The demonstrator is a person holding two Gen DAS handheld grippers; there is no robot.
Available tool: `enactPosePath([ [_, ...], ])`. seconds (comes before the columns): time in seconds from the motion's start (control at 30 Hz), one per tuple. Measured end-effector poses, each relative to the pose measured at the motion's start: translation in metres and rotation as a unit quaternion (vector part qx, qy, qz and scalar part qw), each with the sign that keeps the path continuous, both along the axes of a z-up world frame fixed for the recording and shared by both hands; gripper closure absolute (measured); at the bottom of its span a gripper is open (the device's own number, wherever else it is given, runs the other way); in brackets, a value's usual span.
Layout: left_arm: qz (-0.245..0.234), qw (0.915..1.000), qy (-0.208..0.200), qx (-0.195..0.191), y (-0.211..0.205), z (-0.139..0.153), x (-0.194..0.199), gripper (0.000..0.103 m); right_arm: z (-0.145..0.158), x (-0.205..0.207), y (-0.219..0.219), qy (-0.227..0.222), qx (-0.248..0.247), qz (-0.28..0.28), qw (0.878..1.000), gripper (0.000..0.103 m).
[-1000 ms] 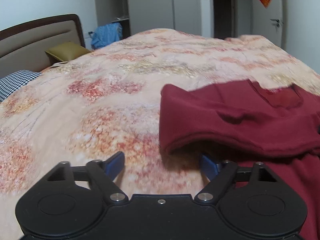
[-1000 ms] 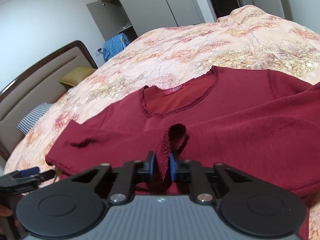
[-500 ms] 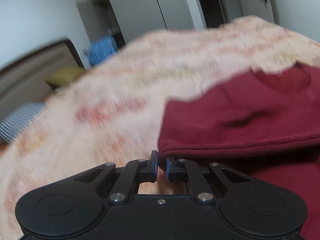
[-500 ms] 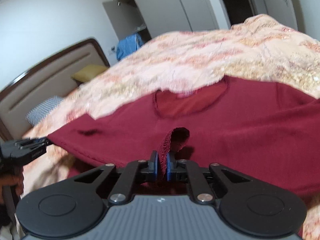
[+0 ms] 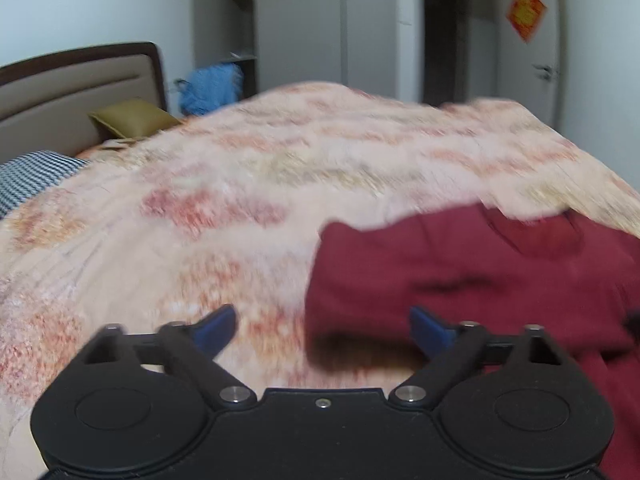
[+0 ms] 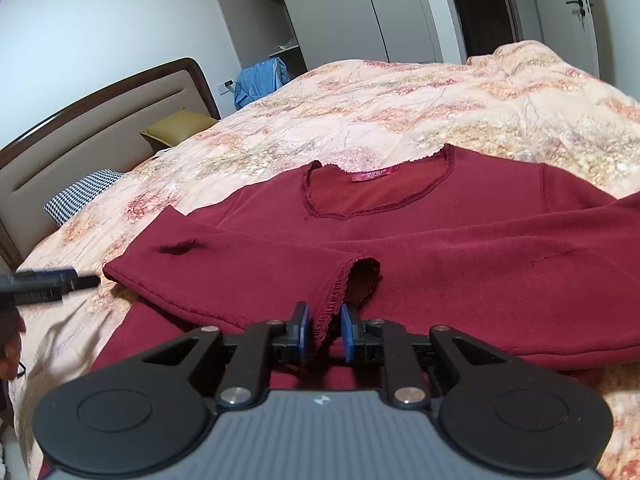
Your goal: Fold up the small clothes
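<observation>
Ahead of our right gripper (image 6: pixel 323 330): one dark red top (image 6: pixel 460 240), spread flat on the floral quilt (image 6: pixel 400 104) of the bed, neckline at the far side. Its left sleeve is folded across the body; the sleeve cuff (image 6: pixel 348 280) sits between our blue pads, which are opening, and whether they touch the cloth we cannot tell. Our left gripper (image 5: pixel 322 326): jaws wide and opening, nothing held, the folded sleeve's edge lying ahead and to its right. Far left of both grippers: headboard (image 6: pixel 100 120), olive cushion (image 6: pixel 176 128), checked pillow (image 6: pixel 80 196). Beyond the bed: blue garment (image 6: pixel 260 80), wardrobe (image 6: pixel 340 12).
</observation>
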State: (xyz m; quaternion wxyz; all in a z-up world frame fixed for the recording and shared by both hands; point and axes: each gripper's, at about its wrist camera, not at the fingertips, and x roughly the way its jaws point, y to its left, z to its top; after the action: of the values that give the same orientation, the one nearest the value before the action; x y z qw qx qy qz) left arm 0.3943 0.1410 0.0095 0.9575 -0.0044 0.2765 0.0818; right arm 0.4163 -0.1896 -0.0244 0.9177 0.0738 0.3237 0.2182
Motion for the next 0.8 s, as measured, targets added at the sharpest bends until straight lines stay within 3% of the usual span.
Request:
enactPosePath([
  [0.03,0.015,0.9999,0.001,0.008,-0.002,-0.001,0.011,0.005,0.0,-0.002,0.0,-0.001,-0.001,-0.001,1.0,0.057],
  [0.1,0.047,0.9987,0.006,0.019,-0.001,-0.006,0.034,0.006,0.001,-0.007,-0.002,-0.006,0.0,0.001,1.0,0.037],
  [0.23,0.093,0.9943,0.024,0.045,0.005,-0.022,0.074,0.007,0.006,-0.022,-0.007,-0.026,-0.016,0.004,1.0,0.013],
  [0.37,0.112,0.9901,0.066,0.054,0.013,-0.047,0.088,0.006,0.006,-0.038,-0.02,-0.028,-0.014,0.002,1.0,0.003],
  [0.47,0.115,0.9905,0.057,0.05,0.015,-0.053,0.084,0.005,-0.001,-0.05,-0.033,-0.008,-0.012,0.0,1.0,0.0],
  [0.63,0.105,0.9928,0.043,0.039,0.011,-0.039,0.068,0.005,-0.009,-0.08,-0.053,-0.002,-0.03,-0.013,0.999,0.0],
  [0.8,0.095,0.9952,0.009,0.022,0.001,-0.015,0.018,0.001,-0.011,-0.112,-0.076,0.014,-0.014,-0.038,0.999,0.0],
])
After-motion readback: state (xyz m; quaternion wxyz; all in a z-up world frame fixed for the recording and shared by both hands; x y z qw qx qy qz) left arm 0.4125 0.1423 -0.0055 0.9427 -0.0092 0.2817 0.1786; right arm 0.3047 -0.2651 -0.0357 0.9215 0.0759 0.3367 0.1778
